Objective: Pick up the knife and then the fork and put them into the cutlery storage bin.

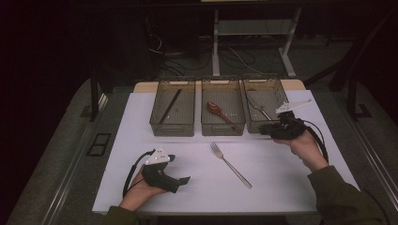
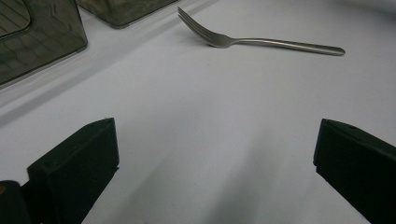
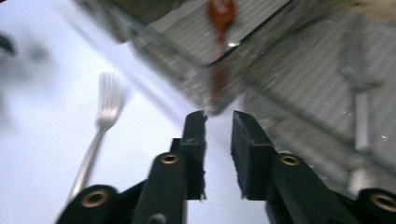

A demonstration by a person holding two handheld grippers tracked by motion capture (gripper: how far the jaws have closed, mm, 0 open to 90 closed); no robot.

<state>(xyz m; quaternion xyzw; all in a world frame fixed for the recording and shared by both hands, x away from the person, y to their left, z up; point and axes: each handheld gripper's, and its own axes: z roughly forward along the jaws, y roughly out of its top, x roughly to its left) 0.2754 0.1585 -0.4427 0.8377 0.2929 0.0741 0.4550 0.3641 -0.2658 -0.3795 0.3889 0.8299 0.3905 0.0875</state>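
Note:
A metal fork lies on the white table, between my two grippers. In the left gripper view the fork is ahead, tines to the left. My left gripper rests low at the front left; its jaws stand wide open over bare table. My right gripper hovers at the front wall of the right bin, pointing left. Its jaws leave a narrow gap with nothing between them; the fork lies left of them.
Three clear bins line the back of the table. The left bin holds a black stick, the middle bin a brown spoon, the right bin a metal utensil. The right gripper view is blurred.

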